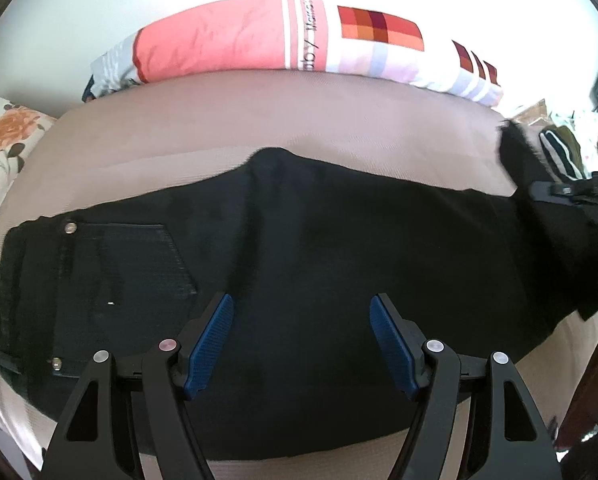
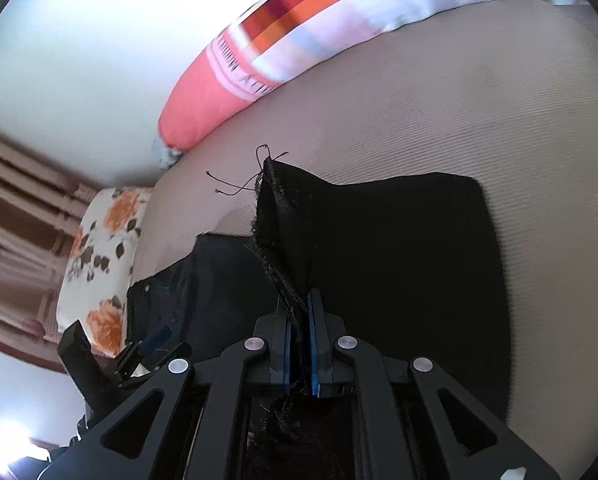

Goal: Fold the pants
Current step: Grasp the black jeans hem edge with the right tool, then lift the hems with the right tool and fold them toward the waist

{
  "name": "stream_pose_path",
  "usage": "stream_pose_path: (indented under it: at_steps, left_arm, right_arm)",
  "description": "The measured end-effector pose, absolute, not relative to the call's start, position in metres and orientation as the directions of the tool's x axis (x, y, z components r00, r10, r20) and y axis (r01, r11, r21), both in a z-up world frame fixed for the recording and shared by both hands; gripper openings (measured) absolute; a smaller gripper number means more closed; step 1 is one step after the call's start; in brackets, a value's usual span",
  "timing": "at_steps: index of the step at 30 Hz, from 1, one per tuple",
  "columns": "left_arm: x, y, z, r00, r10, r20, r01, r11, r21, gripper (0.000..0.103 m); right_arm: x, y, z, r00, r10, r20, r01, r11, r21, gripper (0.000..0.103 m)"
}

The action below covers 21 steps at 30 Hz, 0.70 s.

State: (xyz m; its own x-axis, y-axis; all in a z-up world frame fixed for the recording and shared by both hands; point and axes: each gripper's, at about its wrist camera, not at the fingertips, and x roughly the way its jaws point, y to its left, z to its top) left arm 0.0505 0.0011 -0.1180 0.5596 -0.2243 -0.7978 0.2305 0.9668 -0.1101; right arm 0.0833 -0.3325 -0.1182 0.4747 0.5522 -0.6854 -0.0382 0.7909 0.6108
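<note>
Black pants point(image 1: 319, 240) lie flat across the beige bed sheet point(image 1: 219, 128), waistband and riveted back pocket point(image 1: 131, 256) to the left. My left gripper point(image 1: 302, 304) hovers over the seat area, open, with only cloth below its blue pads. At the right edge my right gripper point(image 1: 555, 192) lifts the leg end. In the right wrist view that gripper point(image 2: 299, 300) is shut on the frayed hem point(image 2: 279, 216), loose threads sticking up. The raised leg point(image 2: 399, 260) drapes back over the sheet. The left gripper point(image 2: 155, 346) shows at lower left.
A rolled pink and checked quilt point(image 1: 239, 36) runs along the far side of the bed against a white wall. A floral pillow point(image 1: 3, 136) lies past the waistband. Other clothes point(image 1: 559, 148) are piled at the right. Striped curtains point(image 2: 15, 216) hang beyond the pillow.
</note>
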Motion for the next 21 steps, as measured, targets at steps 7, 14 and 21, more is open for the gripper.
stream_pose_path:
  at_steps: [7, 14, 21]
  left_arm:
    - [0.048, 0.03, -0.112, 0.574, -0.237, -0.783, 0.185, 0.97, -0.158, 0.071]
    - [0.049, 0.057, -0.104, 0.594, -0.257, -0.762, 0.146, 0.966, -0.211, 0.071]
    - [0.051, 0.071, -0.102, 0.595, -0.288, -0.75, 0.142, 0.957, -0.255, 0.071]
  right_arm:
    - [0.109, -0.266, -0.137, 0.416, 0.602, -0.681, -0.088, 0.772, 0.629, 0.007]
    - [0.126, -0.2, -0.15, 0.354, 0.595, -0.721, -0.164, 0.799, 0.578, 0.007]
    - [0.134, -0.166, -0.165, 0.315, 0.552, -0.772, -0.184, 0.833, 0.521, 0.008]
